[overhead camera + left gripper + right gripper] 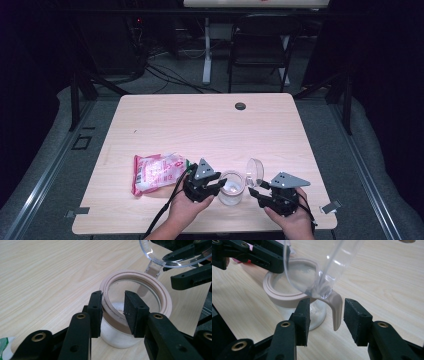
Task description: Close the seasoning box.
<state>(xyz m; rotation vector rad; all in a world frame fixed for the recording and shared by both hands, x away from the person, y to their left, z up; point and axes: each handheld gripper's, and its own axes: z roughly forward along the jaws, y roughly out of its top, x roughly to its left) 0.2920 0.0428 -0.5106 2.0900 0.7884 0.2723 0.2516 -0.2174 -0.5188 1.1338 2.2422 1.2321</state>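
- High view puts the small clear glass jar with a pinkish-beige collar (231, 188) at lower centre of the frame, on the pale wood-grain table (200, 125), between the 2 grippers.
- Left gripper (113, 312) is clamped on the jar's collar, 1 jaw outside the rim and 1 inside, probably to steady the jar while the lid is worked.
- Round clear plastic lid (254, 171) stands swung up on its hinge, above and right of the jar's mouth, so the jar is open; a little white material lies at the bottom.
- Right gripper (325, 322) has its jaws apart on either side of the beige latch tab (335, 312), touching neither side; it looks placed to take or let go of the tab.
- Pink and white plastic packet (157, 172) lies left of the left gripper.
- Beyond the table, at the top of the frame, a dark folding chair (262, 47) and loose cables sit on a grey floor in a dim room.
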